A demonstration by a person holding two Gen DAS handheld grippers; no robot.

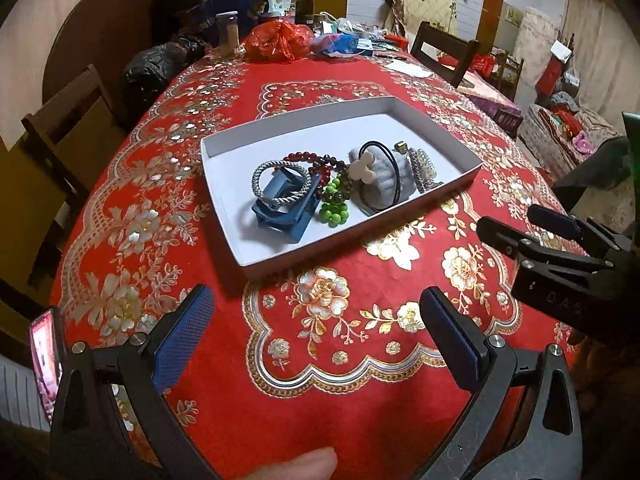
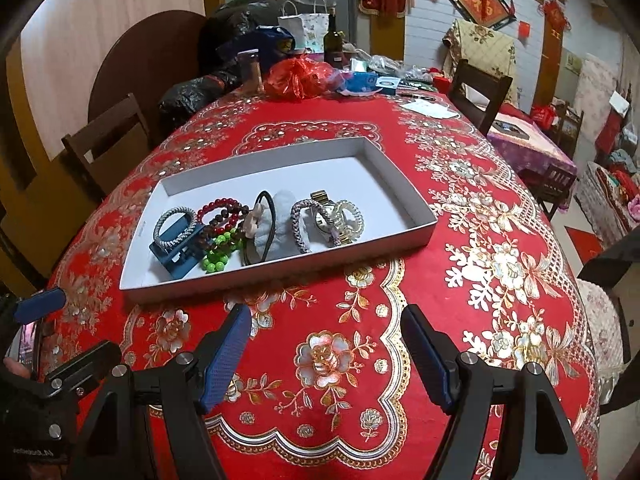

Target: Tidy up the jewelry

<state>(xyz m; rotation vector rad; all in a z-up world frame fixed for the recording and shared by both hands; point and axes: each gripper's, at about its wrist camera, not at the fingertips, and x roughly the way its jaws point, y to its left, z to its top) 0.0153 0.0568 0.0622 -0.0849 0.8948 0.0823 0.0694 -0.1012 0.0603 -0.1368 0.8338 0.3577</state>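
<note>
All the jewelry seems to be sitting in the white box already, so the job looks nearly done or done. The box is out in front of the left gripper and the right gripper, not touching them. Both grippers are spread wide and hold nothing, and the bead bracelets and watch lie bunched in the box's near half.

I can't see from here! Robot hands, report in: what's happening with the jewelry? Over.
Left gripper open, right gripper open, both empty above the tablecloth. Jewelry piled in white tray: green beads, watch. Nothing blocking.
</note>
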